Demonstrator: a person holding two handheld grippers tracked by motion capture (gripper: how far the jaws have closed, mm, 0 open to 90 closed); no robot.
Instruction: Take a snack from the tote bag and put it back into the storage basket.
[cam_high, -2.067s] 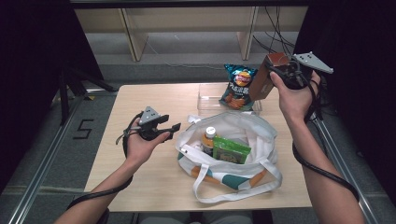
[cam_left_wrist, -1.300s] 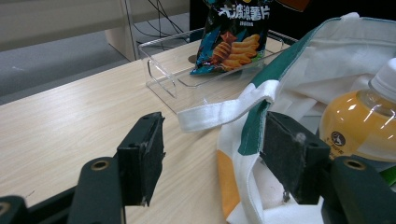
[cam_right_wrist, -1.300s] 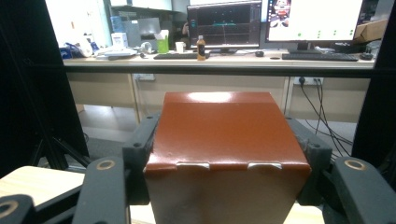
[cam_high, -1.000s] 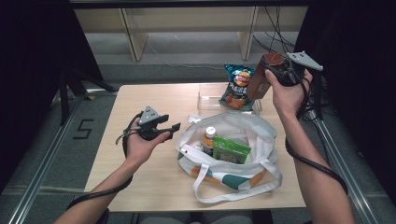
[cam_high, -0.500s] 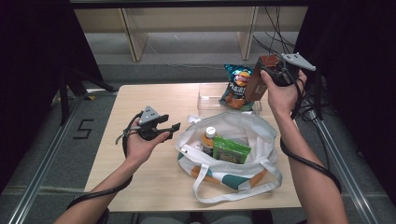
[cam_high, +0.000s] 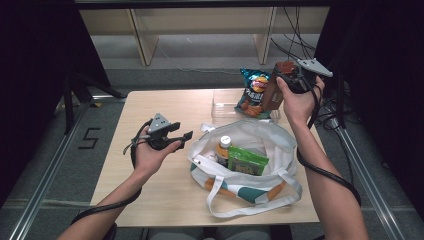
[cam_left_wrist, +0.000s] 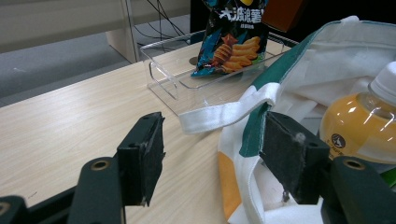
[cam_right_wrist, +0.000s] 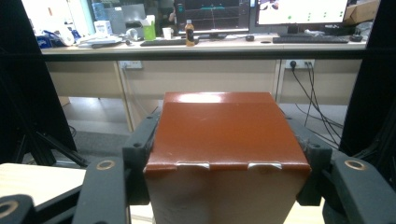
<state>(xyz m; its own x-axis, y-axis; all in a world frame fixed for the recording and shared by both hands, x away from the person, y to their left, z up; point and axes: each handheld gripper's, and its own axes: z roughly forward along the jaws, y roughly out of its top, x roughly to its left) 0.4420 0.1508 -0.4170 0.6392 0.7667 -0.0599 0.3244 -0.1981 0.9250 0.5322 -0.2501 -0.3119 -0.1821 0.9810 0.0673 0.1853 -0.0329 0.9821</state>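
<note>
A brown carton hangs in the air over the table's far right corner, with my right gripper shut on it; in the right gripper view the carton sits squeezed between both jaws. My left gripper stands open just left of a white tote bag, its jaws level with the bag's strap and nothing between the pads. Inside the bag are an orange drink bottle, also visible as the bottle in the left gripper view, and a green packet.
A clear plastic tray stands at the table's far edge with a blue chip bag leaning in it; both the tray and the chip bag show ahead of my left jaws. Bare wood lies left of the bag.
My right gripper has carried the brown carton a little leftward and toward the far edge, nearer the chip bag. The left gripper has stayed put.
</note>
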